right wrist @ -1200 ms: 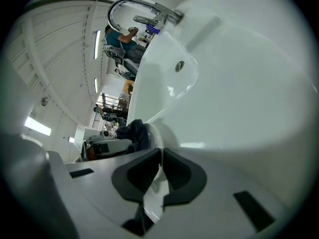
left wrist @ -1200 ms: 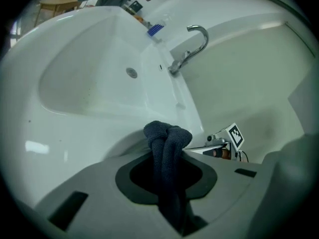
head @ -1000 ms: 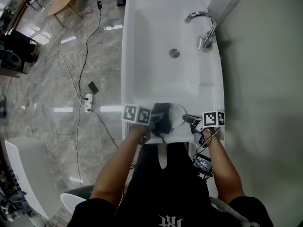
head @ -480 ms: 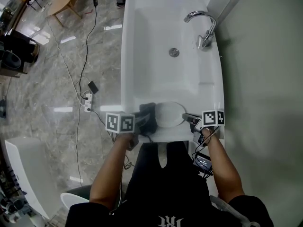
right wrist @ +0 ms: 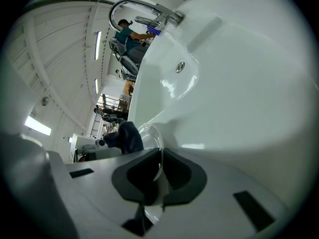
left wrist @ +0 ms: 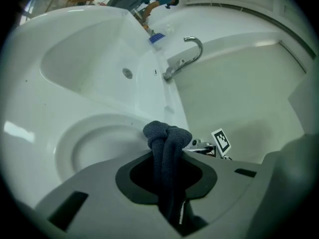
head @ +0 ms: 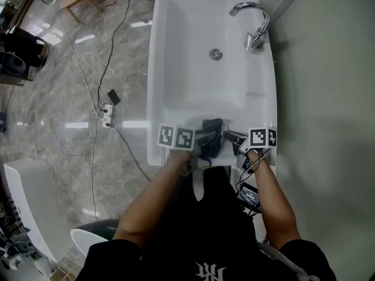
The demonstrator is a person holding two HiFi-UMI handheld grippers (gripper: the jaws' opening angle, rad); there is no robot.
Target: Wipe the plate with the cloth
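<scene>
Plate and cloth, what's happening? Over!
Left gripper shut on dark cloth, over the plate. Right gripper shut on plate's rim, holding it on the sink ledge. Nothing in the way.

The cloth (left wrist: 167, 138) is dark, soft, matt fabric. The plate (left wrist: 94, 148) seems to be clear, glossy glass. The left tongs (left wrist: 167, 179) and right tongs (right wrist: 157, 177) are matt grey plastic; the sink (head: 193, 69) is glossy white, its tap (head: 253, 23) polished metal.
</scene>
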